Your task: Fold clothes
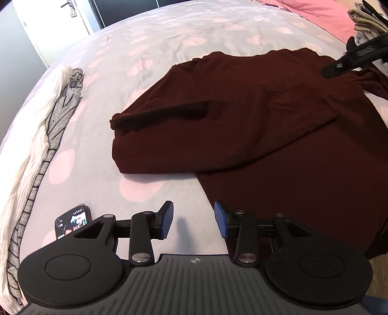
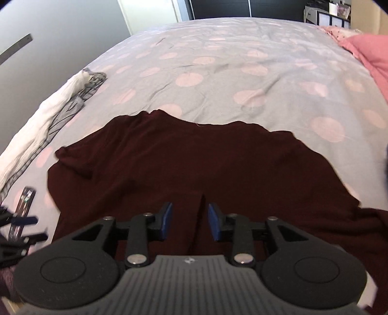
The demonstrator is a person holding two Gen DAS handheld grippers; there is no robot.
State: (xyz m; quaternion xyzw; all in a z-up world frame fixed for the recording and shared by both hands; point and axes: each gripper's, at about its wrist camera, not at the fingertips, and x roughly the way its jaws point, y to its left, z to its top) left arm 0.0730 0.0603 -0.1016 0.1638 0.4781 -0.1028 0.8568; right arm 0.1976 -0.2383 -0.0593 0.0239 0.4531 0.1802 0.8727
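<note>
The bed (image 2: pixel 218 72) is used as the folding surface, so the maroon garment (image 1: pixel 242 126) is spread flat at its near edge, one side already folded in. Both the left hand-held gripper (image 1: pixel 193 219) and the right hand-held gripper (image 2: pixel 190 220) are released, nothing grasped, the right poised above the cloth.

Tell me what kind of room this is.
Most likely a bedroom: a bed with a spotted duvet, a pink pillow at its head, and dark wardrobe doors behind.
</note>
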